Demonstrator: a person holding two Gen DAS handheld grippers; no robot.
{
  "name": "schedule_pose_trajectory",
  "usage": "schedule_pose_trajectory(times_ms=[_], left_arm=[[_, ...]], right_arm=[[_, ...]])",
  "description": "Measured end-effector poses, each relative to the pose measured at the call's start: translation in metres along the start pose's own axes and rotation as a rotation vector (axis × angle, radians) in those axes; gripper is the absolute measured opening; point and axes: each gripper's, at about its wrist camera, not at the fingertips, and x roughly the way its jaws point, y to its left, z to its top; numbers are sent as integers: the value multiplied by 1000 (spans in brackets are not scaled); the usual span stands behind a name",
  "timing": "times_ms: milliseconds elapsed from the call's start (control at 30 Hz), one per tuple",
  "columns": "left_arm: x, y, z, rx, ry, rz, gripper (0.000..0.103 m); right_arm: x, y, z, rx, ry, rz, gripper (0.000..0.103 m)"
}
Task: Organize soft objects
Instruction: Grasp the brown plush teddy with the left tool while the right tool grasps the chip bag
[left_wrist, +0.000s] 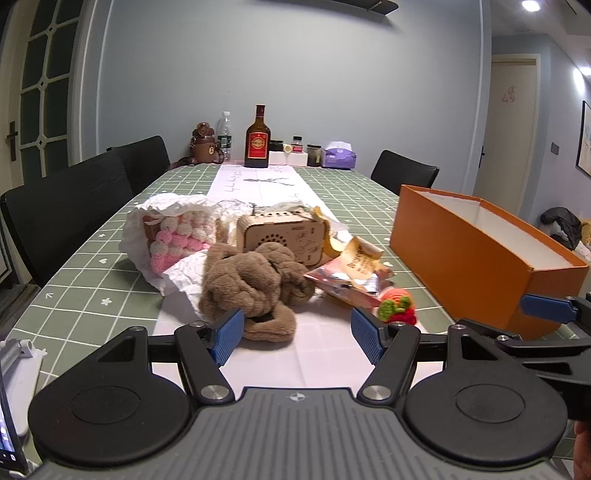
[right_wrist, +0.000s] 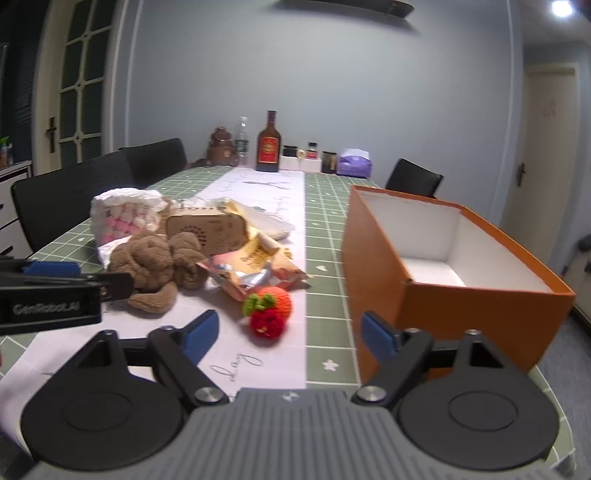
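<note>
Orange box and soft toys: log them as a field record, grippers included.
box: orange box, open top, nothing seen inside
brown plush: brown plush toy on the white runner, just beyond the left gripper
crochet fruit: crochet fruit ahead of the right gripper
left gripper: open, holding nothing
right gripper: open, holding nothing

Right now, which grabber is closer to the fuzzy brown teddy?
Left. The left gripper sits right in front of the brown plush toy, one finger beside its foot. The right gripper hangs farther off, facing the crocheted fruit.
</note>
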Motion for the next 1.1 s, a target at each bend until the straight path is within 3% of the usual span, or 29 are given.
schedule_pose_trajectory(times_ms=[167,533,633,800,1100], left_arm=[[13,11,4,26,-23,41,83],[62,31,19,64,20,46,89],[77,33,22,83,51,29,89],[90,40,27,70,55,20,89],[115,36,27,109,117,74,89]], right_arm=[[18,16,1,-71,21,46,66],[86,28,23,-148,77,79,66],[105,31,29,-167,90,88,71],[128,10,45,-13,119,97,82],[168,-2,60,279,248,118,83]])
